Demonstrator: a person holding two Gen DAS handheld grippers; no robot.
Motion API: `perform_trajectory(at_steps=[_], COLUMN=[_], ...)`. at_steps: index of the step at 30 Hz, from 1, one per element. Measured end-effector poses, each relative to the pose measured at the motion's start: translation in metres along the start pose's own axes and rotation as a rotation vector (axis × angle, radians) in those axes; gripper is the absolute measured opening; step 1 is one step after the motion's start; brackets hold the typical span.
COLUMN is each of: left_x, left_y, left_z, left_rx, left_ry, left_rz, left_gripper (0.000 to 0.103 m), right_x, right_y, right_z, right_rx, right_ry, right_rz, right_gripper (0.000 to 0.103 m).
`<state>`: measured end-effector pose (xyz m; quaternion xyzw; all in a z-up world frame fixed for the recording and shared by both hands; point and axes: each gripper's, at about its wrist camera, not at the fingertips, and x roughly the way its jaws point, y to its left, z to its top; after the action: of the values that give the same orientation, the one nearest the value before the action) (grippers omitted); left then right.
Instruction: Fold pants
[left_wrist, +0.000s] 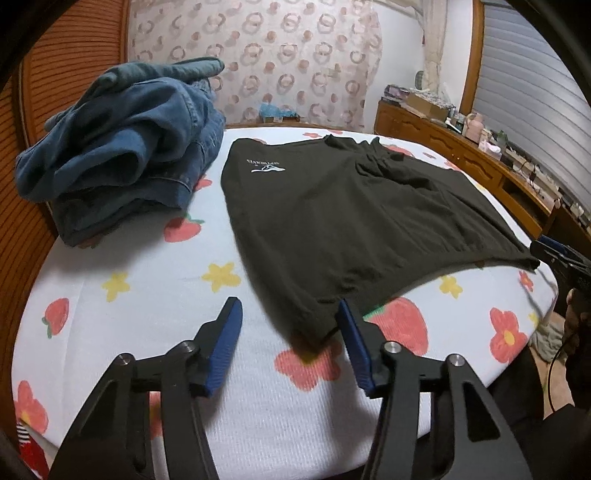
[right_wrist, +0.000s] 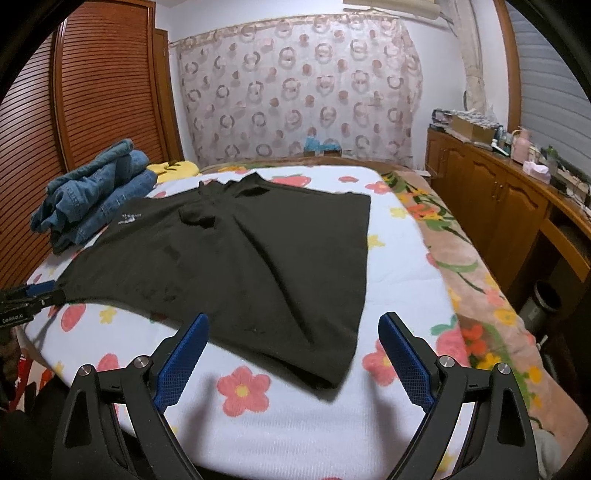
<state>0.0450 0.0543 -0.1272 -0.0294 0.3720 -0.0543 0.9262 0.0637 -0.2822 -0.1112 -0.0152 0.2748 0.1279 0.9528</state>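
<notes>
A bed (left_wrist: 122, 295) with a flower-and-strawberry sheet fills the left wrist view; black pants (left_wrist: 354, 218) lie flat on it, folded jeans (left_wrist: 125, 155) piled beside them to the left. The left gripper (left_wrist: 288, 314) hangs open over the pants' near corner, holding nothing. In the right wrist view, the right gripper (right_wrist: 293, 328) is spread wide and empty above the pants' (right_wrist: 258, 258) near hem, a wooden cabinet (right_wrist: 491, 199) along the right.
</notes>
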Motion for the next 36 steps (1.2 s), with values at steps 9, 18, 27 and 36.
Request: perform_trajectory(at_steps=[9, 18, 27, 36], left_x=[-0.002, -0.013, -0.004, 0.014], left_y=[-0.009, -0.043, -0.106, -0.167], left_z=[0.001, 0.044, 0.087, 0.107], left_rx=[0.031, 0.131, 0.266, 0.326], left_ry=[0.009, -0.060, -0.080, -0.038], left_rz=[-0.045, -0.095, -0.201, -0.330], left_gripper=[0.018, 0.013, 0.012, 0.012], right_x=[-0.008, 0.002, 0.002, -0.005], right_y=[-0.022, -0.030, -0.037, -0.042], right_z=[-0.016, -0.007, 0.000, -0.003], right_rx=[0.011, 0.027, 0.047, 0.057], right_ry=[0.021, 0.029, 0.009, -0.006], right_rz=[0.003, 0.004, -0.015, -0.033], right_gripper=[0.094, 0.094, 0.094, 0.094])
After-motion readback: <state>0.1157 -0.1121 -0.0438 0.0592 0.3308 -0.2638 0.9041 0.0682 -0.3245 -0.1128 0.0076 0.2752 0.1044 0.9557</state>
